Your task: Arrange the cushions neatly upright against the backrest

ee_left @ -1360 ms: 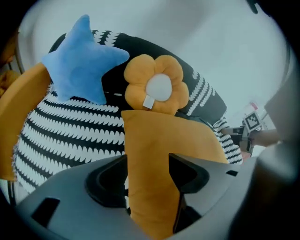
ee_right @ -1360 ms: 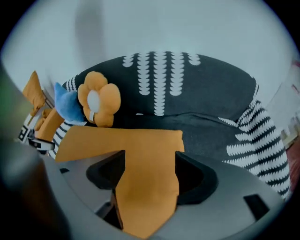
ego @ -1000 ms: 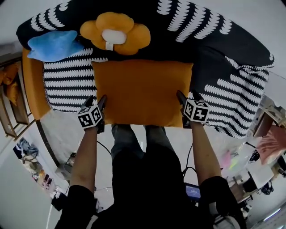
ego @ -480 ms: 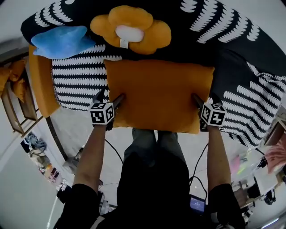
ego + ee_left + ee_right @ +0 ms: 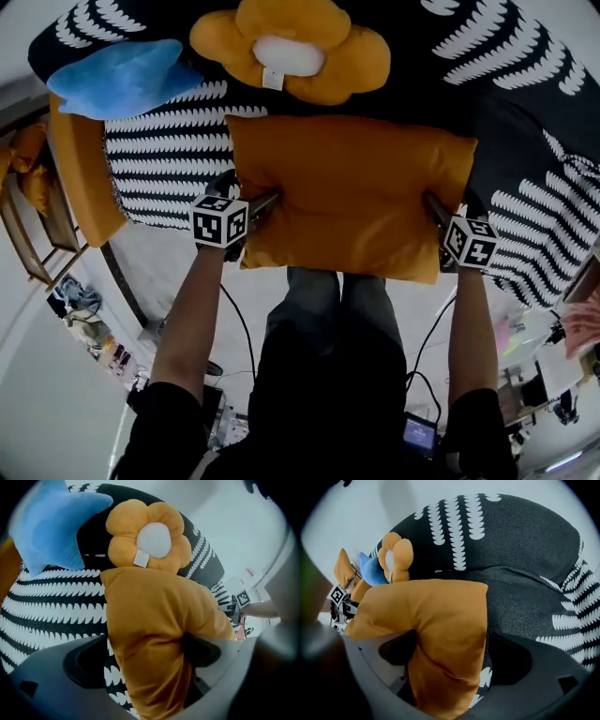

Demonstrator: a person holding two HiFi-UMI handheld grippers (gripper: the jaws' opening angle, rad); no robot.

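- Underneath, the sofa (image 5: pixel 159 159) in its black-and-white cover spreads beyond both grippers.
- Orange cushion (image 5: pixel 352 192) lies on the seat, spanning from the left gripper (image 5: pixel 248 190) to the right gripper (image 5: pixel 452 208). Both grippers' jaws have just been opening and stand wide, loosely straddling its edges.
- Flower cushion (image 5: pixel 291 47) sits beyond the grippers.
- Blue cushion (image 5: pixel 122 80) sits beyond the left gripper, further left.

Patterned sofa (image 5: pixel 169 159) — orange cushion (image 5: pixel 352 192), flower cushion (image 5: pixel 291 47), blue cushion (image 5: pixel 117 80)

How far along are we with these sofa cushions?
Done: the flower cushion seems propped against the backrest. In hand: the orange cushion sits between the open jaws of the left gripper and right gripper, which have just been opening. Left: stand it upright; perhaps straighten the blue cushion.
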